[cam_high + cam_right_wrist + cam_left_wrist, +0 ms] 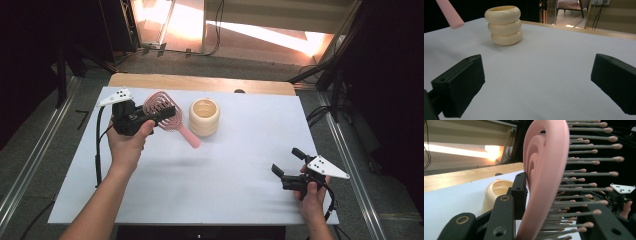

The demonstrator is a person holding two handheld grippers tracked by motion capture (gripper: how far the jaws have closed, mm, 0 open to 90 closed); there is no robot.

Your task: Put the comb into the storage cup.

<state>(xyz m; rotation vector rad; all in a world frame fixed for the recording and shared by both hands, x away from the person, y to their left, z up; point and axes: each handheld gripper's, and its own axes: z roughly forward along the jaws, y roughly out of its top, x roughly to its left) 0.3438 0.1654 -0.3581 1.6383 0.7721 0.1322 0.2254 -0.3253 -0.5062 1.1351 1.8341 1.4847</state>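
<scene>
High view first: your table [225, 165] is covered in a plain white sheet, with a strip of bare wood along its far edge, grey floor and metal rails to both sides, and a bright patch of light on the floor beyond. Your left gripper [150, 118] is clamped on the head of the pink hairbrush [167, 114] — the handle slopes down towards the cream ribbed cup [204, 117], its tip just beside the cup's base. Your right gripper [285, 162] hovers near the table's right front corner, jaws spread apart with nothing between them, well apart from brush and cup.

Left gripper view gives you what the overhead cannot: the brush's pink frame [544, 182] stands edge-on between the black jaws, bristles pointing right, pressed from both sides. Right gripper view adds the cup's side [504, 25] — three stacked bulges — and the brush handle's rounded end [450, 13] hanging above the sheet at the upper left, clear of the surface.
</scene>
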